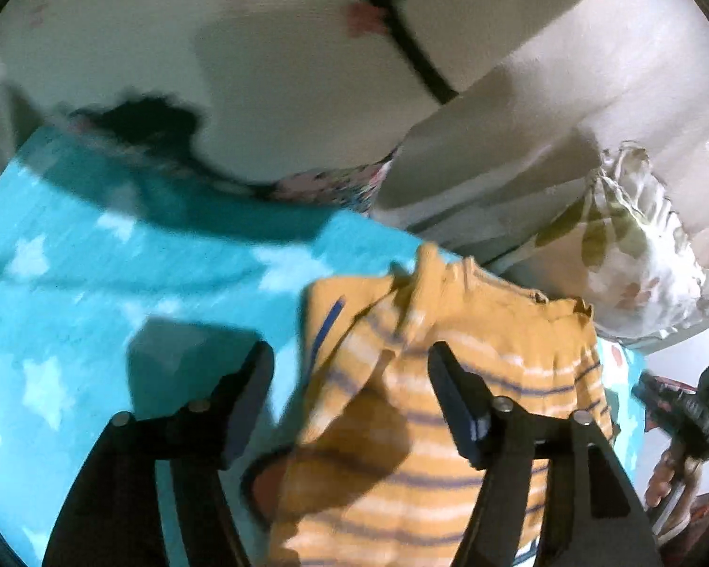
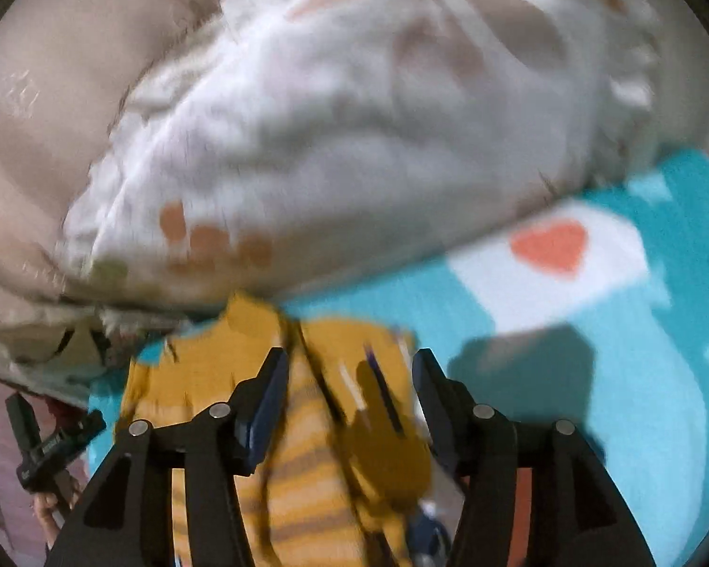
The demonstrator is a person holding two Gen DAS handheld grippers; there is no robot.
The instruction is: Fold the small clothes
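A small mustard-yellow top with white and navy stripes (image 1: 430,425) lies crumpled on a turquoise blanket with white stars (image 1: 94,293). My left gripper (image 1: 350,354) is open above the garment's left part, its jaws wide apart, holding nothing. In the right wrist view the same top (image 2: 307,463) lies under my right gripper (image 2: 350,364), which is open with the cloth between and below its fingers, not pinched. The other gripper shows at the far right edge of the left view (image 1: 690,416) and the far left of the right view (image 2: 47,444).
A white pillow with a leaf and dot print (image 1: 633,255) (image 2: 354,118) lies just beyond the top. A beige padded headboard (image 1: 567,94) stands behind it. A white patch with a red heart (image 2: 553,255) is on the blanket (image 2: 661,378).
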